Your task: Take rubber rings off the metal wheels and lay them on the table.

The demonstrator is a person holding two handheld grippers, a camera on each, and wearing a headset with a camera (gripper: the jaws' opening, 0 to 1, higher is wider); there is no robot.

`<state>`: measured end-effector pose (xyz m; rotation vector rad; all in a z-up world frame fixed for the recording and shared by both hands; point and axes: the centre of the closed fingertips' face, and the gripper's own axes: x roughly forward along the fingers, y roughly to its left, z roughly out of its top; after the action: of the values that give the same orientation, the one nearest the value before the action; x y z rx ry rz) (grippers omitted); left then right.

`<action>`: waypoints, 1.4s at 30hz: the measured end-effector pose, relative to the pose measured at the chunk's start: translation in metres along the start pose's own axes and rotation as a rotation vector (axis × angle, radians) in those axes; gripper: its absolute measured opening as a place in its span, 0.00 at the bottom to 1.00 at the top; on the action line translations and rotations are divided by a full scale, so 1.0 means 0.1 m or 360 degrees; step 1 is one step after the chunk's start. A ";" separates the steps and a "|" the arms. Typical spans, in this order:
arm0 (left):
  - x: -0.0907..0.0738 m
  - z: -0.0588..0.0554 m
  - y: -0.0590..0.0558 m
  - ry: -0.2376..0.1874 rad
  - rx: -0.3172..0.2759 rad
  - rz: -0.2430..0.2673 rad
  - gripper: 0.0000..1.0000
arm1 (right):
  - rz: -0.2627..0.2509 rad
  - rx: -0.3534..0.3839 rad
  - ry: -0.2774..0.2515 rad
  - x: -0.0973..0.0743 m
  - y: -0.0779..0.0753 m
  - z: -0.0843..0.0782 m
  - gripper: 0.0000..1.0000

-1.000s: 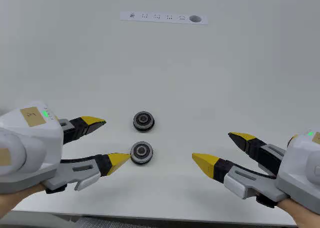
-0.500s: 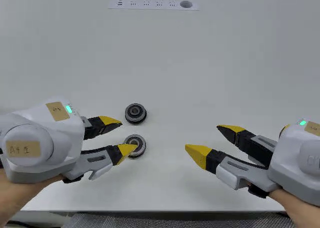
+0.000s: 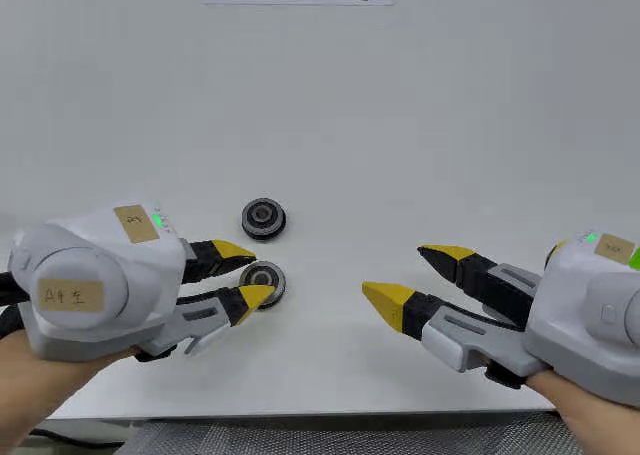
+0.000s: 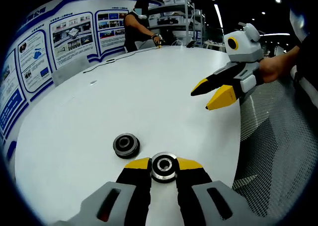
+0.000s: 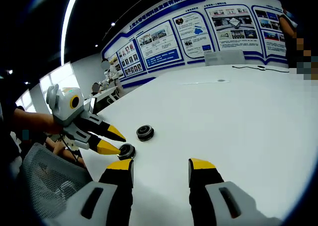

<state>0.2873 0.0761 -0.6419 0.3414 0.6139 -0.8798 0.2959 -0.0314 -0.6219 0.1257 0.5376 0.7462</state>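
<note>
- Our left gripper [image 3: 256,271] sits at the lower left of the head view. Its jaws are drawn narrow around the near wheel [image 3: 263,280], one yellow tip on each side. We cannot tell whether the tips are pressing on it yet.
- Our right gripper [image 3: 397,272], at the lower right, is spread wide, holds nothing and hangs over bare table [image 3: 400,125], well apart from both wheels.
- The far wheel [image 3: 263,218] lies flat just above the near one. Both appear to have their rubber rings still on.
- Risk: the tips taper to points and the wheel's edge is round, so we judge a squeeze off its centre could squirt it out sideways.
- Risk: the tabletop looks smooth and matte white, so a nudged wheel would probably skate, perhaps into the far wheel.
- Risk: with the right gripper this far off, pulling the ring one-handed would likely drag the whole wheel.
- In the left gripper view the near wheel [image 4: 164,167] shows a bright metal hub of concentric circles inside a dark band, which we take for the rubber ring; it probably stretches and snaps back.
</note>
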 end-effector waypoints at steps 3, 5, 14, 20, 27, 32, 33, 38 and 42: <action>0.01 0.00 0.00 0.0007 0.0012 -0.0009 0.19 | -0.0002 0.0010 0.0002 0.00 -0.01 0.00 0.45; 0.02 -0.01 0.00 0.0013 0.0018 -0.0009 0.18 | -0.0003 0.0016 0.0000 0.00 -0.01 0.00 0.45; 0.03 -0.04 0.00 0.0030 0.0012 -0.0033 0.15 | -0.0002 0.0017 0.0007 0.00 0.00 0.00 0.45; 0.04 -0.07 -0.01 0.0047 0.0018 -0.0046 0.15 | 0.0002 0.0019 0.0014 0.00 0.01 -0.01 0.45; 0.02 -0.09 0.01 0.0074 0.0004 -0.0050 0.14 | 0.0028 0.0020 0.0025 0.02 0.05 0.00 0.45; 0.03 -0.08 0.01 0.0084 0.0015 -0.0052 0.14 | 0.0059 0.0053 0.0011 0.06 0.07 0.05 0.44; 0.04 -0.08 0.01 0.0078 0.0016 -0.0053 0.14 | 0.0068 0.0067 0.0002 0.07 0.08 0.07 0.44; 0.04 -0.08 0.01 0.0027 -0.0012 -0.0063 0.14 | 0.0132 0.0165 -0.0063 0.12 0.11 0.21 0.40; 0.05 -0.07 0.01 0.0024 -0.0006 -0.0060 0.13 | 0.0204 0.0295 -0.0103 0.19 0.15 0.34 0.40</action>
<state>0.2879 0.0774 -0.6506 0.3341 0.6378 -0.9128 0.3151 -0.0054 -0.5963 0.3584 0.5402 0.8135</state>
